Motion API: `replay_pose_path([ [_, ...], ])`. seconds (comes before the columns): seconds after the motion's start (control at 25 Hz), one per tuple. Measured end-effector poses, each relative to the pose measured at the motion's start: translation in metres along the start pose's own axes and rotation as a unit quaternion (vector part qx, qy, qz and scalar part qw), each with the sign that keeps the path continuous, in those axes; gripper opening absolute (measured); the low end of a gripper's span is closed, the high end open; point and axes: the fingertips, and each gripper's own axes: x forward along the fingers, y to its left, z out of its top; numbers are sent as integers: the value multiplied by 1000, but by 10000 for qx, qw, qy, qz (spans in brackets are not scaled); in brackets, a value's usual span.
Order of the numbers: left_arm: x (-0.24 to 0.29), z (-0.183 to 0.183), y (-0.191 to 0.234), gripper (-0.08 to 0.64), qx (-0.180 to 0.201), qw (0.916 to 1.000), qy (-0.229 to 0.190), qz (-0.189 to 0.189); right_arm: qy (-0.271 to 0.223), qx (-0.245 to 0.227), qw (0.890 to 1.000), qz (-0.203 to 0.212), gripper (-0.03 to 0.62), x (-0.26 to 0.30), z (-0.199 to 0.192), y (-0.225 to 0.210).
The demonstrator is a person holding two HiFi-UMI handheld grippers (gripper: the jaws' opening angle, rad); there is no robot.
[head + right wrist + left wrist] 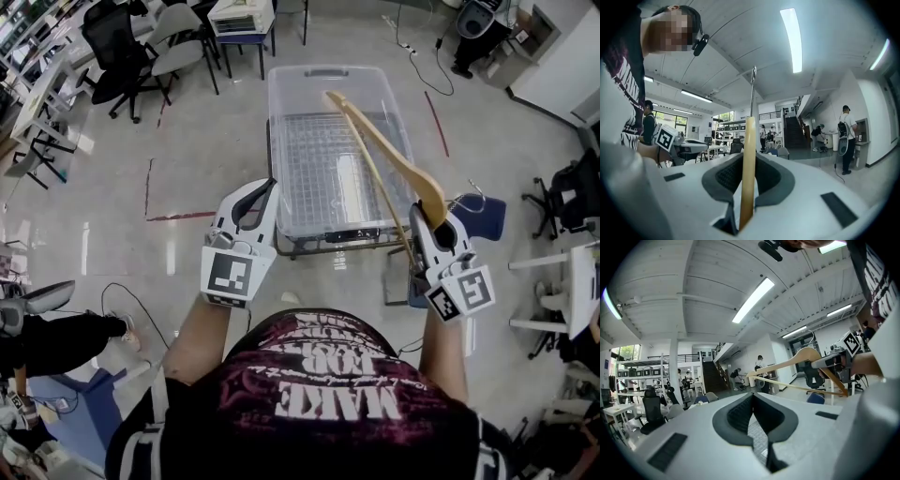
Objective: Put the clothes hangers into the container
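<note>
Hanger [748, 183] tight between right gripper [749, 159] jaws, above container [286, 112]; left gripper [753, 398] jaws together.

Head view: steep down, bin [277, 150] near. Gripper views: level, across the hall (all three share the hanger [424, 187], closest in right).

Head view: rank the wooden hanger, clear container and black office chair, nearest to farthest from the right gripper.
1. Wooden hanger, clamped in the right gripper.
2. Clear container, just ahead, leftward.
3. Black office chair, far upper left.
</note>
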Motion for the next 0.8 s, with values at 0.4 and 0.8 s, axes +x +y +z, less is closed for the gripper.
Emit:
replay_pose_path([
  [0.4, 10, -13, 42, 6, -116, 9998, 8, -129, 23, -15, 10000, -49, 58, 40, 7, 14],
  [0.8, 22, -42, 57, 6, -395, 9991, 53, -128, 230, -266, 9994, 62, 58, 62, -8, 20],
])
